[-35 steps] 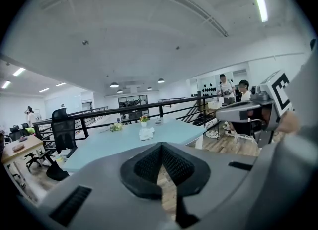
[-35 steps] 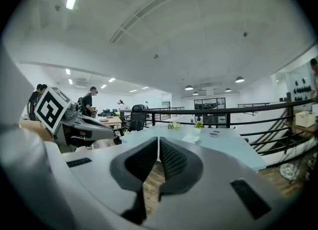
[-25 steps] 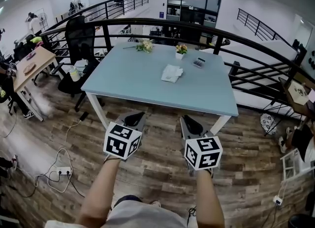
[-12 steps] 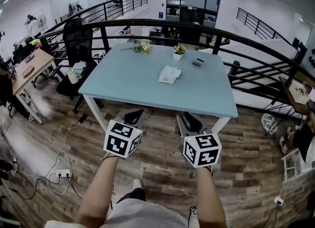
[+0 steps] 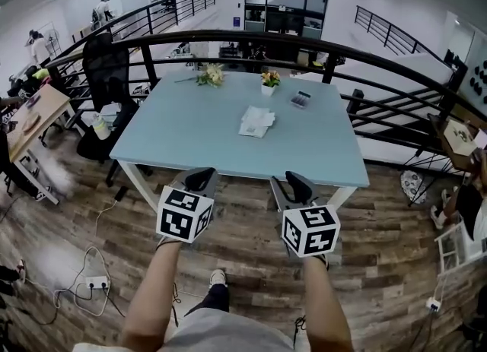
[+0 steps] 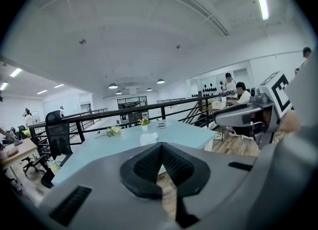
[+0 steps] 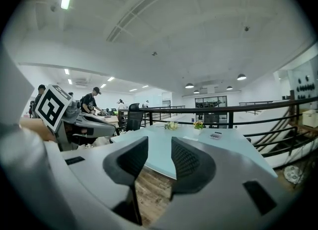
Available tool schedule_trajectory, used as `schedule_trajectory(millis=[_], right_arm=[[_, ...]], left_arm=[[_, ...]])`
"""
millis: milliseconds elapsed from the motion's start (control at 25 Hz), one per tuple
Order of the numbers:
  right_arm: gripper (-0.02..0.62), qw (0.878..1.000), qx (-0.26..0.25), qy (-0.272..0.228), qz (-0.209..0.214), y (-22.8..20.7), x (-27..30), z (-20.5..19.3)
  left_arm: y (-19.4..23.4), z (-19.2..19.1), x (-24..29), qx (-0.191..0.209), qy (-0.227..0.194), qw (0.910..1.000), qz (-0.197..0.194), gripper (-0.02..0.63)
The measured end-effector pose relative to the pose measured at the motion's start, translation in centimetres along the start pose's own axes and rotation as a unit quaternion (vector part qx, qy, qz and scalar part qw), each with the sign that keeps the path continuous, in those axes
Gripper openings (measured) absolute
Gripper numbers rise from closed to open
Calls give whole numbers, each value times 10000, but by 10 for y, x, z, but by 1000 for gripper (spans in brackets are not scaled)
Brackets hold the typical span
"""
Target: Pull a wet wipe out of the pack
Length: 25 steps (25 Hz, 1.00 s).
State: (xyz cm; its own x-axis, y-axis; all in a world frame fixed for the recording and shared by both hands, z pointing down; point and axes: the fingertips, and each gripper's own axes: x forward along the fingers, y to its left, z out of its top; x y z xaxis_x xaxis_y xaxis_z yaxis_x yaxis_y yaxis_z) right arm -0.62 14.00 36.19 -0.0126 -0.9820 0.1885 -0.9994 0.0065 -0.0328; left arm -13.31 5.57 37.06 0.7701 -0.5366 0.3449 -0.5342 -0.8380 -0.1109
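The white wet wipe pack [image 5: 256, 122] lies flat near the middle of the light blue table [image 5: 190, 130]; it also shows small in the left gripper view [image 6: 148, 137]. Both grippers hang over the wooden floor, short of the table's near edge and far from the pack. My left gripper [image 5: 199, 181] is shut, its pads meeting with nothing between them [image 6: 160, 147]. My right gripper [image 5: 294, 185] is open: its jaws have just been opening, and the gap between them [image 7: 159, 149] holds nothing.
At the table's far edge are a bouquet [image 5: 211, 75], a small flower pot [image 5: 269, 80] and a dark keypad-like thing [image 5: 300, 99]. A black railing [image 5: 365, 65] curves behind the table. A black office chair [image 5: 105, 65] and a wooden desk [image 5: 30, 115] stand left; cables [image 5: 91, 263] lie on the floor.
Both grippers have moved toward the table, whose near edge is now closer to them. The right gripper's jaws have spread apart; the left stays shut.
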Motion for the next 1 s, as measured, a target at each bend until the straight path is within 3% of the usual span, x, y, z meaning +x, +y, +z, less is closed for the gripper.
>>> schedule_trajectory(millis=[1000], right_arm=[[186, 9978, 104, 340, -554, -38, 164, 23]], left_arm=[[128, 19, 138, 46, 151, 9985, -517, -6]])
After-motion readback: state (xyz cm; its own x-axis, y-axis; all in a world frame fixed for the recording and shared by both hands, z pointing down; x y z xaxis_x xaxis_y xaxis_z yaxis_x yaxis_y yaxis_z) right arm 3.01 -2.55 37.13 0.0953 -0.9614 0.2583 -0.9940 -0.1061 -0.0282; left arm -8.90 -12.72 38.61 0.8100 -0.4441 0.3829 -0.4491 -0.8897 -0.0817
